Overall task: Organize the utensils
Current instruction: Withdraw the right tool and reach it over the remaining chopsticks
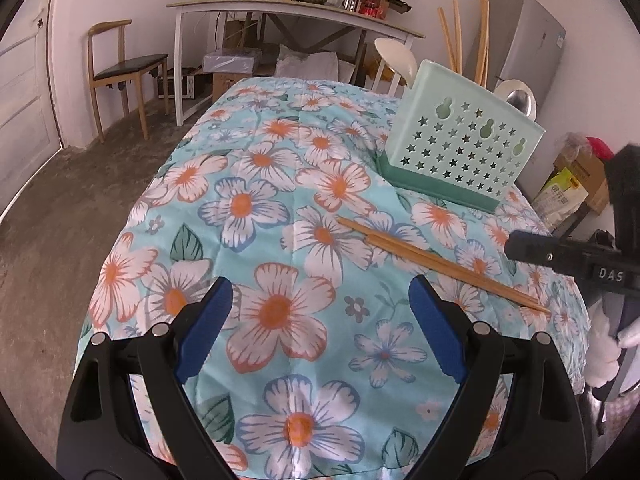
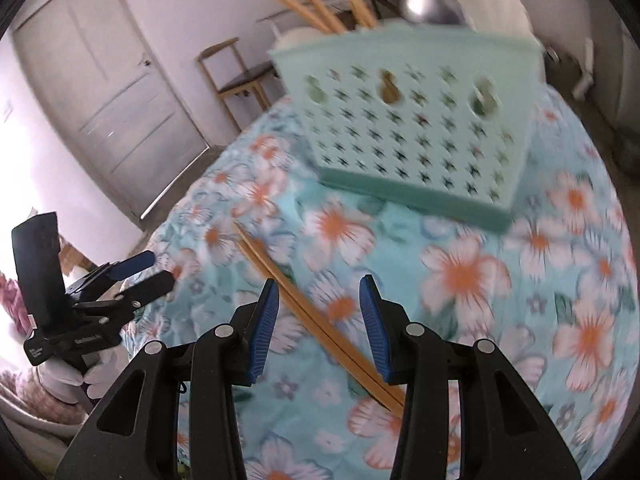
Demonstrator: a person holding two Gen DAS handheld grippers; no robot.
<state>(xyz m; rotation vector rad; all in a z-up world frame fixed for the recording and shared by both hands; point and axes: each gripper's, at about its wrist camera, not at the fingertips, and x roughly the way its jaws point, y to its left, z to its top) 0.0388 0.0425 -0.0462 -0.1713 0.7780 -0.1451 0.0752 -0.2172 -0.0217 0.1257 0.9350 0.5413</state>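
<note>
The chopsticks [image 2: 316, 316] lie on the cloth in front of the holder [image 2: 416, 128]. The right gripper [image 2: 318, 320] is half open and empty, w/ jaws astride them; the left gripper [image 1: 320, 320] is wide open and empty. Risk: a skewed closing takes only one stick.

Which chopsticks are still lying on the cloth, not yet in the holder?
The pair of chopsticks lying flat on the floral cloth, between the right gripper fingers; the others stand upright in the green holder.

Near the left gripper [image 1: 320, 320] the cloth [image 1: 256, 208] lies bare; the holder [image 1: 464, 144] blocks far right, chopsticks [image 1: 440, 264] lying just before it.
</note>
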